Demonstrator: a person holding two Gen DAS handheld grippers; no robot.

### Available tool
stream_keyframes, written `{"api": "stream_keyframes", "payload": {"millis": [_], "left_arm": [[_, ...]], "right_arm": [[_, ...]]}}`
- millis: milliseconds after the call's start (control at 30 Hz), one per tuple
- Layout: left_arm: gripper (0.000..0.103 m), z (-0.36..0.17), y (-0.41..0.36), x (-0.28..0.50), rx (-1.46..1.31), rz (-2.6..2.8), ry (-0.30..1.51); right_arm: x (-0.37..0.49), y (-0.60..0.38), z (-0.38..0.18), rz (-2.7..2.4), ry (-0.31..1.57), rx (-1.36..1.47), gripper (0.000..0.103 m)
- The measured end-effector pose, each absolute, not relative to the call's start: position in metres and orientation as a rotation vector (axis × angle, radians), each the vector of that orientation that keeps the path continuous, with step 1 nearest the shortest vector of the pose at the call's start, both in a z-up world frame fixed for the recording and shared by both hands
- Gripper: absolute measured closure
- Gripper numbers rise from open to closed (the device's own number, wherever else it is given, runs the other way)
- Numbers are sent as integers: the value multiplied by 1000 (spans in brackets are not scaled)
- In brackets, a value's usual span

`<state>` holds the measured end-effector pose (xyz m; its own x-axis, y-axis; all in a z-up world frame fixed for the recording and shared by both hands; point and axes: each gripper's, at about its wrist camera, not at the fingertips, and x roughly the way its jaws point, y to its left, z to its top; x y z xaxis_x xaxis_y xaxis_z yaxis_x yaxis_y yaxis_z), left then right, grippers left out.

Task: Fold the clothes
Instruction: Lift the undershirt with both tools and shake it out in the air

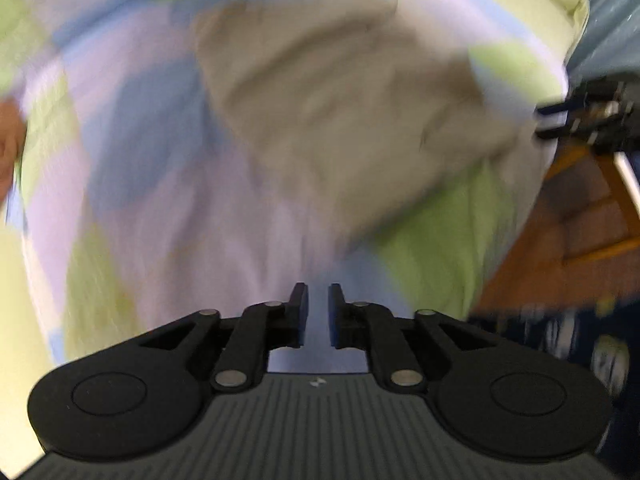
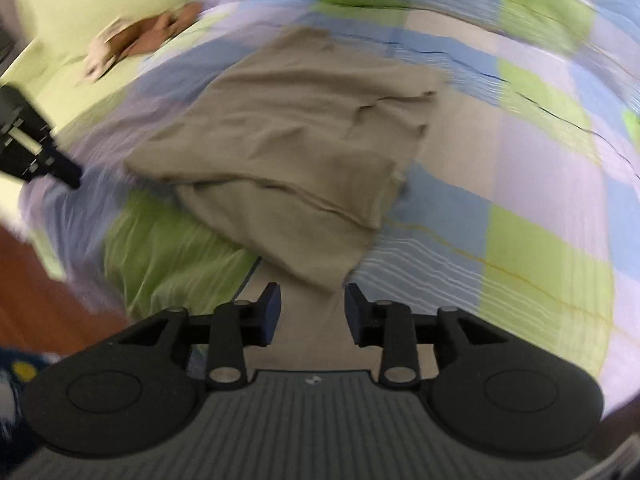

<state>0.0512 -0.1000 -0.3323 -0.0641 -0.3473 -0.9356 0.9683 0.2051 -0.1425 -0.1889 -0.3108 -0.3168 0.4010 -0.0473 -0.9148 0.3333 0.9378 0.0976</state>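
My left gripper (image 1: 318,316) hangs over the checked bedspread (image 1: 168,208), its fingers (image 1: 299,314) a narrow gap apart with nothing between them. My right gripper (image 2: 312,314) has its fingers (image 2: 272,312) set wider apart and not pressing on anything, the near corner of the folded beige garment (image 2: 280,160) lying just ahead of their tips. The garment rests on the bedspread close to the bed's near edge, where brown floor (image 2: 44,280) shows; both views are blurred.
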Motion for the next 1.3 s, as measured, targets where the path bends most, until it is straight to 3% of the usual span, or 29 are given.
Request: {"api": "stream_keyframes", "payload": {"millis": [33,167,367,633,700,733,767,1067,1100,1133,1167,1200,1233,1300], "left_arm": [[57,-332,-119,46,727,-1298,1081],[53,-337,-195,8,699,-1515,917],[52,-366,-261,-46,894,-1684,728],[52,-395,-288,-64,925,-1673,782],[61,-398,-287,-65,917,-1630,801],[86,-400,-286,-61,895,-1623,826],[98,-401,-284,-57,864,-1618,854],[101,-390,-268,-3,418,-1529,1113],[101,-389,-266,2,380,-1514,1126],[101,-388,-264,7,348,-1498,1135],[102,-385,-259,15,307,-1479,1145],[102,-382,-255,20,283,-1471,1148],[101,-379,-251,24,281,-1480,1149],[100,-375,-247,29,287,-1515,1173]], "right_arm": [[-187,-315,-318,-270,1123,309,66],[-179,-334,-324,-359,1063,442,58],[-198,-339,-334,-415,1070,474,53],[-214,-340,-346,-446,1039,538,48],[-218,-339,-351,-454,1030,558,48],[-221,-338,-351,-449,1016,566,48],[-222,-337,-351,-446,1008,563,48],[-219,-343,-362,-418,888,720,49],[-215,-343,-368,-430,879,757,51],[-211,-343,-375,-443,881,789,64],[-207,-343,-384,-459,879,841,86],[-205,-343,-387,-469,875,862,96],[-205,-342,-386,-469,871,870,101],[-204,-340,-379,-470,826,874,101]]}}
